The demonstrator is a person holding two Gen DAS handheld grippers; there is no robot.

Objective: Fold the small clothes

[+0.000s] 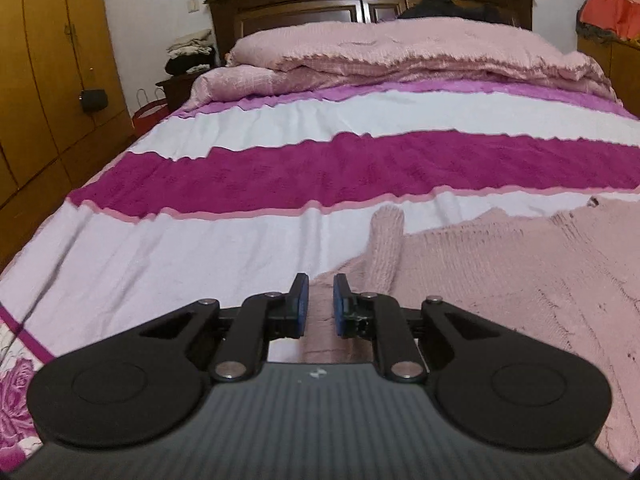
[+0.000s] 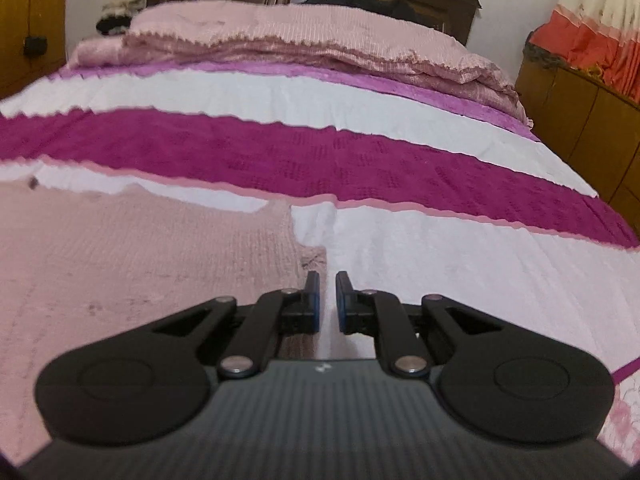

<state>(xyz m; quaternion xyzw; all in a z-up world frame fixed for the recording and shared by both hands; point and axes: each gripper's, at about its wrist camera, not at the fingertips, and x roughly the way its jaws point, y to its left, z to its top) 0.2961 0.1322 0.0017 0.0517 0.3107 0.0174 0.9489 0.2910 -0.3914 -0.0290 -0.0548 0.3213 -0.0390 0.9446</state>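
Both your grippers, left (image 1: 319, 306) and right (image 2: 327, 302), sit slightly parted, gripping nothing, over the pink knit sweater (image 1: 500, 280) spread at 3 o'clock on the bedspread (image 1: 200, 248); folding looks unstarted.

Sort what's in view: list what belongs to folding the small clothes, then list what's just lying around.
Job:
pink knit sweater, spread flat on the bed
left hand-held gripper, open
right hand-held gripper, open

Lying about:
striped bedspread
bunched pink quilt
clothes pile on the nightstand
red bag

sweater (image 1: 500, 280): pale pink knit | bedspread (image 1: 280, 168): white, magenta stripes, rose print | tongs (image 1: 318, 294): black, blue pads
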